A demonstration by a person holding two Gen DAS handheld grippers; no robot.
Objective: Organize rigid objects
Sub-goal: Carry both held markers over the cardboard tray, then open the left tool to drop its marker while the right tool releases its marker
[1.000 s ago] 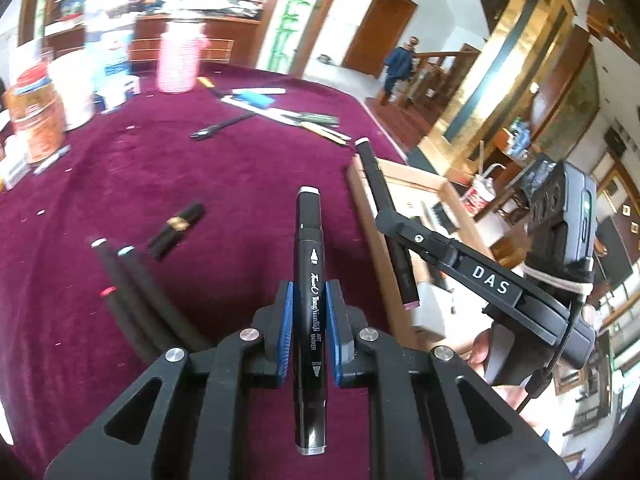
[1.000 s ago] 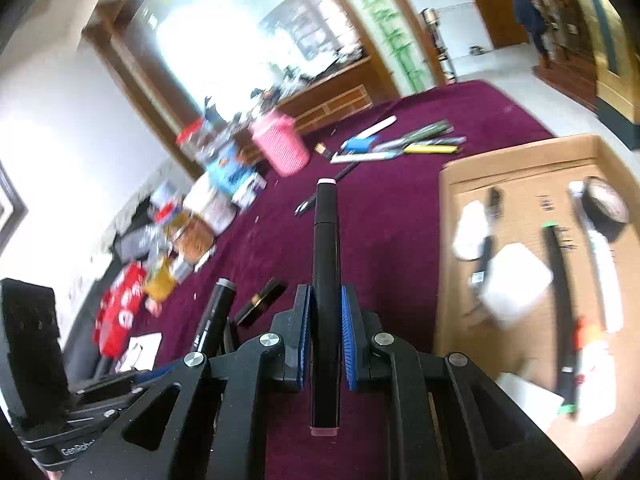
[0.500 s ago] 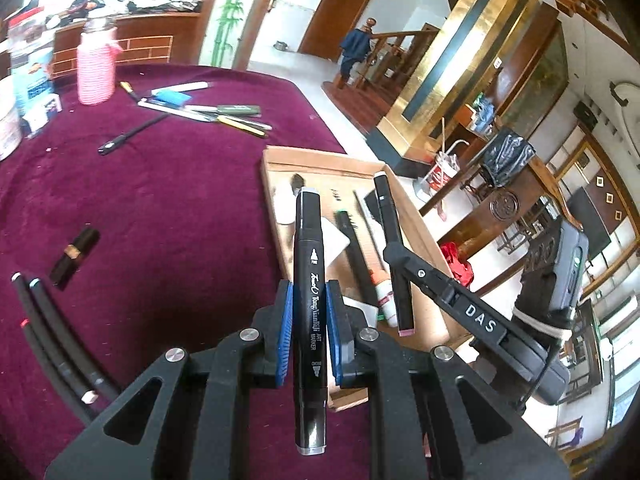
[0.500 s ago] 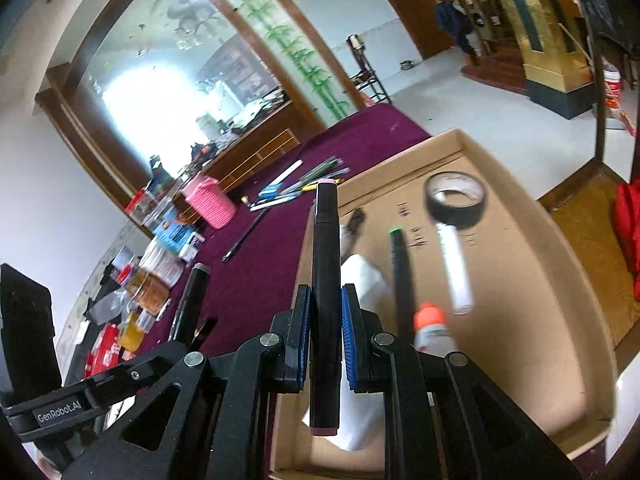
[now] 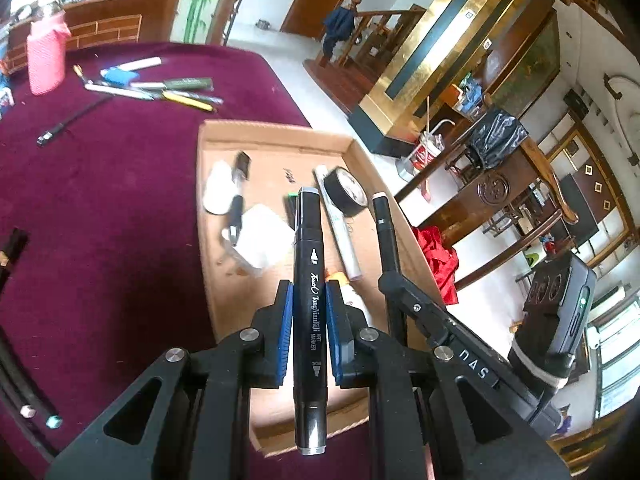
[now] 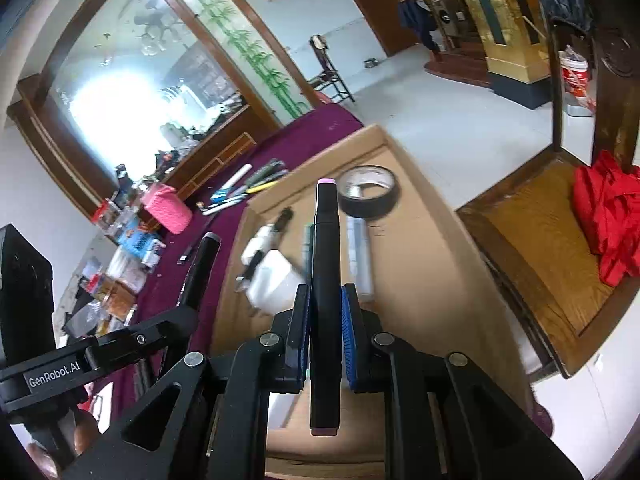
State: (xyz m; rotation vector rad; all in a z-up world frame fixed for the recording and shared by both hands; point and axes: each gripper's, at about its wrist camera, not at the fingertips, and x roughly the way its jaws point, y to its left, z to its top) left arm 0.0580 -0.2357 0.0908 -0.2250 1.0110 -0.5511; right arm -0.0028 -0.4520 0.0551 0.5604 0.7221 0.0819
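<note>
1. Left gripper (image 5: pixel 309 332) is clamped on a black art marker (image 5: pixel 310 280), now held over the near half of the cardboard box (image 5: pixel 280 132); a second ago it hung over the purple tablecloth (image 5: pixel 100 220).
2. Right gripper (image 6: pixel 325 332) is clamped on a pink-tipped black marker (image 6: pixel 326 280), now over the box middle.
3. In the box: black tape roll (image 6: pixel 368 194) at the far end, white adapter (image 5: pixel 262 246) left of centre.
4. Loose pens (image 5: pixel 160 90) lie on the cloth beyond the box.
</note>
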